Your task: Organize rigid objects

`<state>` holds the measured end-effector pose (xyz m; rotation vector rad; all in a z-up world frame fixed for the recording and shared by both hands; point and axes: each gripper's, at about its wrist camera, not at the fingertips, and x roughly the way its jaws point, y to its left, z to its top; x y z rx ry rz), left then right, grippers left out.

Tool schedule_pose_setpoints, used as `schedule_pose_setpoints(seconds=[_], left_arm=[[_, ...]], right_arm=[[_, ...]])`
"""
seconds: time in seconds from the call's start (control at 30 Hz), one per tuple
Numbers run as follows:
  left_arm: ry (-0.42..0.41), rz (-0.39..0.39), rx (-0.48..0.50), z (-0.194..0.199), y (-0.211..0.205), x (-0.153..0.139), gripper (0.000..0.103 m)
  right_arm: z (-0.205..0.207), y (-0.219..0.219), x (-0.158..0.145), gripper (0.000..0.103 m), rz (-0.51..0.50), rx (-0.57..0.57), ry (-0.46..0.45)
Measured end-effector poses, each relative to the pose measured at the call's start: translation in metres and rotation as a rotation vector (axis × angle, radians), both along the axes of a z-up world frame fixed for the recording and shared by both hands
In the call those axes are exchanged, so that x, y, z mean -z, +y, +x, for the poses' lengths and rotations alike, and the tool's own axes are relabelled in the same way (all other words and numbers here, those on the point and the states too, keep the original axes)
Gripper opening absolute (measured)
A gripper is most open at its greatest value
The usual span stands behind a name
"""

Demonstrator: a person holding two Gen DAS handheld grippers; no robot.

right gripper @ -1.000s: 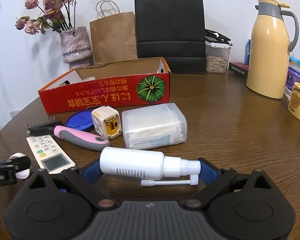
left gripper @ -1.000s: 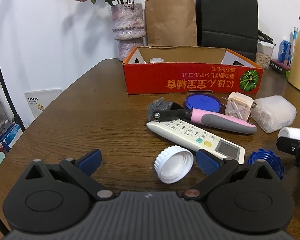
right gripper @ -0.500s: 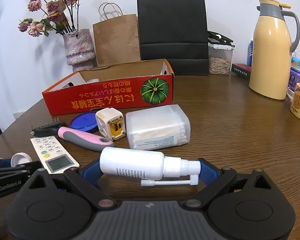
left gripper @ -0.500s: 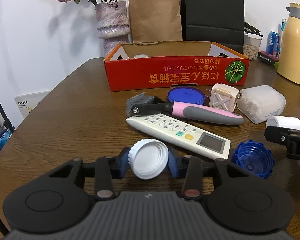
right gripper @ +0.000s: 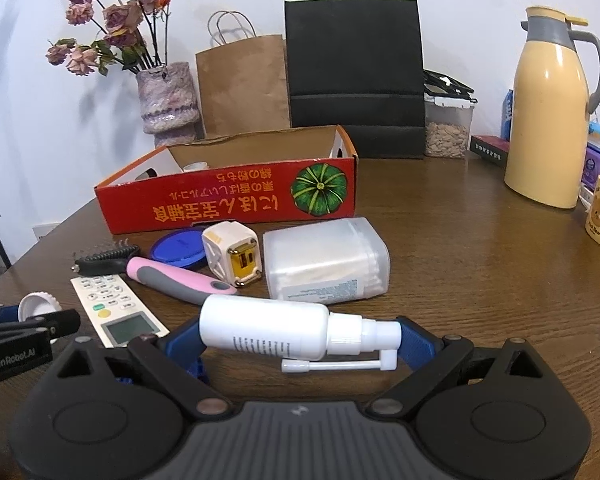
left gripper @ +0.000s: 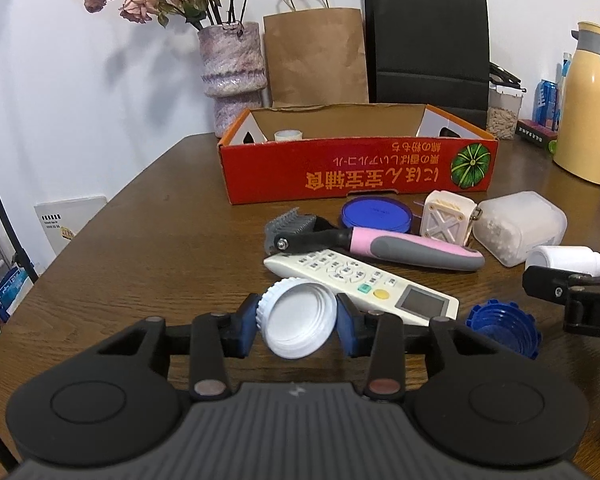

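White cap (left gripper: 298,322) is gripped in my left gripper (left gripper: 296,324), jaws just closed — the right gripper (right gripper: 300,338) clamps the spray bottle (right gripper: 264,332); next, the red box (left gripper: 356,170), upper centre.

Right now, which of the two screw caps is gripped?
The white cap, tilted between the left gripper pads. The blue cap lies free on the table, beside the remote.

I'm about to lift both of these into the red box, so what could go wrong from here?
1. The left gripper pinches the white cap by its rim, tilted, so it could pop out when lifted.
2. The right gripper holds the spray bottle end to end, its thin nozzle arm hanging loose, so it may snag the red box wall.
3. The remote and blue cap lie close and may get knocked.
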<state>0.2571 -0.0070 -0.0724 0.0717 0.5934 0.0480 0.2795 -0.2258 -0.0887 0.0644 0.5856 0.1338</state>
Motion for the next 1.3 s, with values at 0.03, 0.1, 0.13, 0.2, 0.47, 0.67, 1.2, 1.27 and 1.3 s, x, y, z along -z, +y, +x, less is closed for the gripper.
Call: schedule_pose_setpoints(seconds=[0.03, 0.1, 0.13, 0.2, 0.47, 0.67, 1.2, 1.27, 1.3], left_arm=[[-0.003, 0.002, -0.001, 0.000, 0.000, -0.001, 0.041], [-0.009, 0.002, -0.002, -0.001, 0.000, -0.003, 0.041], [-0.013, 0.003, -0.001, -0.001, 0.000, -0.005, 0.041], [-0.020, 0.004, -0.002, 0.000, -0.001, -0.008, 0.041], [-0.057, -0.003, -0.003, 0.004, -0.004, -0.025, 0.041], [-0.079, -0.005, 0.000, 0.011, -0.006, -0.037, 0.041], [-0.124, -0.026, -0.006, 0.044, -0.010, -0.065, 0.041], [-0.125, -0.029, -0.010, 0.049, -0.009, -0.067, 0.041], [-0.127, -0.031, -0.012, 0.052, -0.009, -0.068, 0.041]], right_arm=[[-0.001, 0.001, -0.001, 0.098, -0.001, -0.005, -0.005], [-0.002, 0.001, -0.004, 0.098, -0.004, -0.013, -0.014], [-0.002, 0.002, -0.005, 0.098, -0.005, -0.017, -0.019], [-0.003, 0.002, -0.009, 0.098, -0.008, -0.022, -0.028], [0.000, 0.006, -0.023, 0.098, -0.020, -0.041, -0.062], [0.005, 0.008, -0.035, 0.098, -0.029, -0.053, -0.088], [0.032, 0.022, -0.059, 0.098, -0.043, -0.082, -0.136], [0.038, 0.024, -0.062, 0.098, -0.042, -0.083, -0.141], [0.041, 0.025, -0.063, 0.098, -0.042, -0.083, -0.144]])
